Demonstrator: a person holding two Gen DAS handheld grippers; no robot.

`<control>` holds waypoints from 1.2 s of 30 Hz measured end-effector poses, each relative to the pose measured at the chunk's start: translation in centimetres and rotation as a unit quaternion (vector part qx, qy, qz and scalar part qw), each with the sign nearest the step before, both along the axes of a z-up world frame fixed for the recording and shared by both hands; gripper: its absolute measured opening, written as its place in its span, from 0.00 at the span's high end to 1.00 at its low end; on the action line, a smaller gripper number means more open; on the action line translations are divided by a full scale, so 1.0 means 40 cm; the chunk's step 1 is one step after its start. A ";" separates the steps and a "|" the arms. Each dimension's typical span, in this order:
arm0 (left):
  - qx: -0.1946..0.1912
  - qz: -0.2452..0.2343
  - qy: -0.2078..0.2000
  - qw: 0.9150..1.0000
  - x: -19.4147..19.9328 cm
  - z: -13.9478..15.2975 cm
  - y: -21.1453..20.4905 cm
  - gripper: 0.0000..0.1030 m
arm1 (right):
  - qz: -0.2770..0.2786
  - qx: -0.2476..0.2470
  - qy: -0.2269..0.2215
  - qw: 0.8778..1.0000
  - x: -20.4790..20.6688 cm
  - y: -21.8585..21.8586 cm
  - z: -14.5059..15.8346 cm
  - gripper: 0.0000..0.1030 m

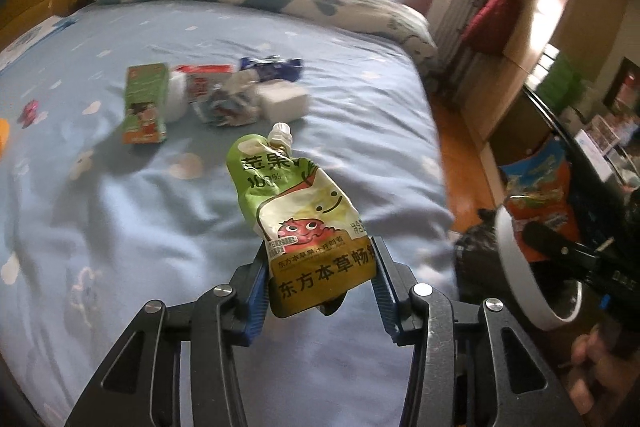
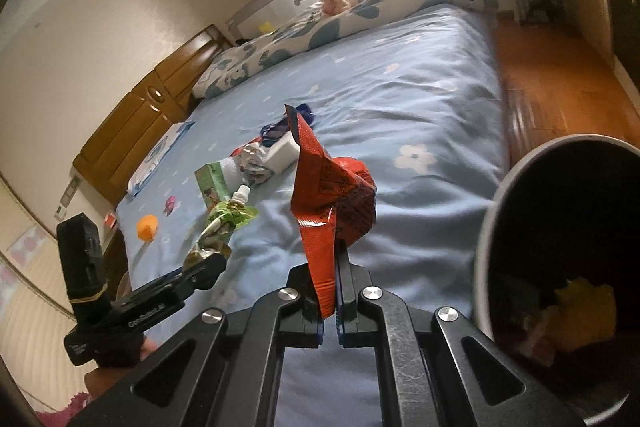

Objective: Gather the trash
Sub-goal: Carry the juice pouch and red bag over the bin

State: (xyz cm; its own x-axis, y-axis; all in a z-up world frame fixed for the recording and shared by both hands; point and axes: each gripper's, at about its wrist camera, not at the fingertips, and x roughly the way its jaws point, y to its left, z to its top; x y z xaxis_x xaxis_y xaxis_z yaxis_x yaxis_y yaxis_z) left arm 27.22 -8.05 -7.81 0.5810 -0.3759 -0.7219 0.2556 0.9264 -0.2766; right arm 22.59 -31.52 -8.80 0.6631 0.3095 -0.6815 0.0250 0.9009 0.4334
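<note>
pouches 1 [image 1: 296,211]; red wrappers 1 [image 2: 336,195]; green cartons 1 [image 1: 145,103]; bins 1 [image 2: 486,247]

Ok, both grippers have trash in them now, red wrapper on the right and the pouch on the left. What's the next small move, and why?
Probably carry the right gripper toward the bin on its right and open above it. It is shut on the red wrapper, lifted off the bed, and that bin is close with trash already inside. The left gripper grips the green pouch and can follow.
</note>
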 end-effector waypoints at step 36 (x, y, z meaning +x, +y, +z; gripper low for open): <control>0.005 -0.238 -0.023 0.971 -0.087 0.056 -0.403 0.58 | -0.136 -0.022 0.030 0.990 -0.218 -0.342 0.010 0.97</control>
State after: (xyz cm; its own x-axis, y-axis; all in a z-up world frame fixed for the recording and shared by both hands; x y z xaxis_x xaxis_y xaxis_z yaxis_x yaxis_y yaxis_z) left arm 23.75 -24.17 -5.57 0.3747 -0.6033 -0.7040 0.6682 0.7021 -0.2461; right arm 13.85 -45.22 -8.39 0.6752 0.0945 -0.7316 0.2940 0.8751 0.3844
